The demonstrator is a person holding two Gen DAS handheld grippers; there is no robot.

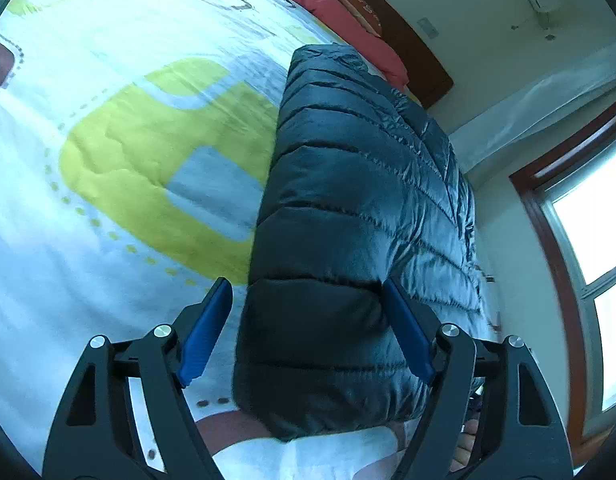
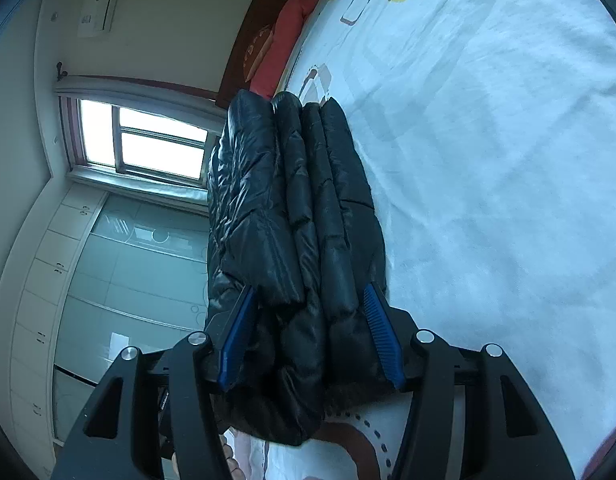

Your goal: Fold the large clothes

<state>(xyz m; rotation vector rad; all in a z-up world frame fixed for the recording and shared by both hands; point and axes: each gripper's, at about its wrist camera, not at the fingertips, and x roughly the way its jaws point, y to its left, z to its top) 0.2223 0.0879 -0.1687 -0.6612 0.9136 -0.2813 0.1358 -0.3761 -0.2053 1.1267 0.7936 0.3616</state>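
Note:
A black quilted puffer jacket [image 1: 348, 208] is folded into a thick bundle and held up over the bed. My left gripper [image 1: 308, 332] stands wide around one end of it; its blue right pad [image 1: 408, 336] touches the jacket, and a gap shows beside its left pad [image 1: 205, 332]. In the right wrist view the stacked folds of the jacket [image 2: 299, 240] sit between both blue pads of my right gripper [image 2: 308, 336], which presses on them from both sides.
The bed [image 1: 107, 140] has a white sheet with yellow and grey shapes. Red pillows [image 1: 348, 24] and a wooden headboard [image 1: 424, 56] lie at its far end. A window [image 2: 147, 140] and white cabinets [image 2: 47, 280] are on the room's side.

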